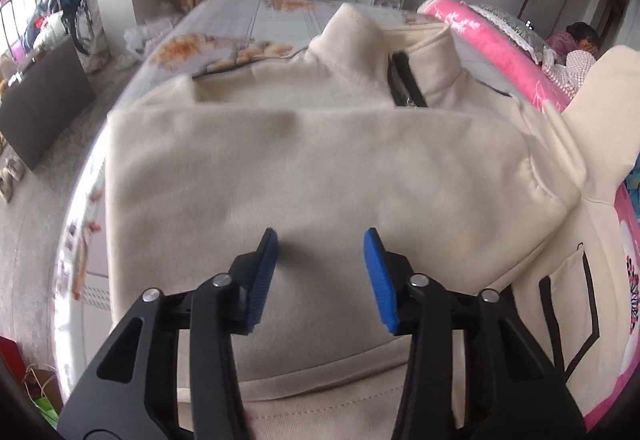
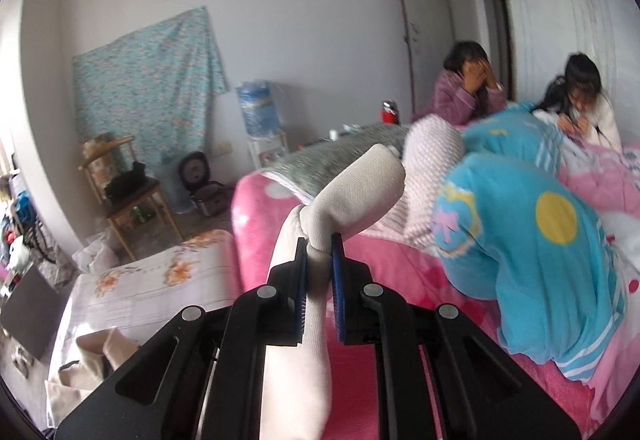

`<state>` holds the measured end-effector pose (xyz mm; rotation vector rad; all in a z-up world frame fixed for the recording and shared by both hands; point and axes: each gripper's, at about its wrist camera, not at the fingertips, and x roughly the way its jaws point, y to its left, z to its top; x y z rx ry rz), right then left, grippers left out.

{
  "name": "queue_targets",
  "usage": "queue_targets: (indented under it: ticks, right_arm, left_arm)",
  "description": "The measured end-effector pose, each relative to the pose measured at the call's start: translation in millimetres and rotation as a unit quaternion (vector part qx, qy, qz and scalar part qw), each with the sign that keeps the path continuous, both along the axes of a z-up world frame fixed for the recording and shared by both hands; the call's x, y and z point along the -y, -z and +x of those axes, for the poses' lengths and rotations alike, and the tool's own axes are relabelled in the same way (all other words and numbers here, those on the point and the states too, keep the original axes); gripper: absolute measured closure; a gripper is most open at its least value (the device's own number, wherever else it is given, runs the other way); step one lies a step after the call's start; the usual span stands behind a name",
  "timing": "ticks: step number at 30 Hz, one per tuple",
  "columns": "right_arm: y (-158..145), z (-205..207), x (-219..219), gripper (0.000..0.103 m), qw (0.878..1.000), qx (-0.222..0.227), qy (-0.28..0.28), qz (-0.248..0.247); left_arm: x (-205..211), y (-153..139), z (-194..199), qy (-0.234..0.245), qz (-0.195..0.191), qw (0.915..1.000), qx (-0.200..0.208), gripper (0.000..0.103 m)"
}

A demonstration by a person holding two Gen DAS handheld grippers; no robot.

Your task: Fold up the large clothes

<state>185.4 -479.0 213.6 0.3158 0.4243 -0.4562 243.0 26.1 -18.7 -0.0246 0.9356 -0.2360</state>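
A large cream zip-neck sweatshirt (image 1: 328,160) lies flat on a floral bed sheet (image 1: 248,20), collar away from me, one sleeve folded across its chest. My left gripper (image 1: 320,240) is open and empty, hovering just above the folded sleeve at the sweatshirt's middle. My right gripper (image 2: 319,240) is shut on the cream cuff of the other sleeve (image 2: 352,180) and holds it lifted over the pink blanket (image 2: 384,264). That raised sleeve also shows in the left wrist view (image 1: 600,112) at the right. More of the sweatshirt shows at the lower left of the right wrist view (image 2: 92,360).
A pink blanket (image 1: 500,52) borders the sheet on the right. A blue patterned garment (image 2: 540,232) is heaped on it. Two people (image 2: 472,88) sit at the far right. A wooden chair (image 2: 128,192), water bottle (image 2: 258,112) and floor clutter stand beyond the bed.
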Motion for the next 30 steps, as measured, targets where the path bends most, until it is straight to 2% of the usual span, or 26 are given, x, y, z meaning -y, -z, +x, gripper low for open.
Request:
queue_targets:
  ticks: [5, 7, 9, 12, 15, 18, 20, 23, 25, 26, 27, 28, 29, 30]
  right_arm:
    - [-33.9, -0.1, -53.4, 0.092, 0.998, 0.021, -0.05, -0.022]
    - [-47.1, -1.4, -77.6, 0.092, 0.996, 0.031, -0.076, -0.033]
    - [-61.5, -3.6, -108.1, 0.092, 0.992, 0.043, -0.106, -0.047]
    - [-73.7, -4.2, -153.0, 0.092, 0.985, 0.057, -0.152, -0.064]
    - [-73.4, -2.6, -197.3, 0.092, 0.977, 0.062, -0.194, -0.071]
    - [-57.5, -1.5, -247.6, 0.092, 0.964, 0.061, -0.249, -0.068]
    - [-37.1, 0.6, -281.8, 0.092, 0.953, 0.052, -0.293, -0.061]
    - [12.6, 6.7, -336.6, 0.09, 0.926, -0.002, -0.374, -0.054]
    - [58.2, 11.5, -369.7, 0.086, 0.899, -0.065, -0.429, -0.052]
    - [81.0, 11.9, -380.9, 0.077, 0.887, -0.096, -0.45, -0.045]
    - [109.5, 11.6, -393.0, 0.066, 0.866, -0.143, -0.479, -0.032]
    - [128.2, 8.4, -400.5, 0.062, 0.852, -0.173, -0.494, -0.024]
    - [139.1, 3.6, -402.9, 0.053, 0.843, -0.188, -0.503, -0.02]
    - [150.8, -6.6, -401.8, 0.048, 0.832, -0.2, -0.517, -0.016]
  left_arm:
    - [-0.9, 3.5, 1.2, -0.003, 0.0, 1.0, 0.002, 0.064]
    - [-4.1, 3.3, 2.3, -0.008, -0.005, 1.0, 0.0, 0.068]
    - [-13.3, 1.4, 2.2, -0.015, -0.03, 0.9994, -0.007, 0.076]
    - [-29.7, -8.5, -5.4, -0.028, -0.068, 0.9973, -0.002, 0.077]
    - [-42.6, -22.5, -21.1, -0.029, -0.094, 0.9951, 0.012, 0.078]
    - [-53.5, -34.3, -39.7, -0.021, -0.112, 0.9933, 0.021, 0.081]
    - [-60.0, -39.0, -50.1, -0.013, -0.121, 0.9924, 0.02, 0.082]
    - [-71.0, -44.8, -63.7, 0.001, -0.133, 0.991, 0.015, 0.082]
    - [-78.5, -45.7, -70.4, 0.006, -0.141, 0.99, 0.007, 0.082]
    - [-82.0, -45.9, -73.4, 0.008, -0.143, 0.9897, 0.004, 0.082]
    - [-84.4, -45.7, -75.8, 0.009, -0.146, 0.9893, 0.001, 0.082]
    - [-87.1, -46.0, -77.9, 0.01, -0.15, 0.9887, -0.002, 0.082]
    - [-88.7, -46.1, -79.9, 0.011, -0.153, 0.9882, -0.004, 0.082]
    - [-90.0, -46.8, -80.9, 0.014, -0.157, 0.9874, -0.005, 0.082]
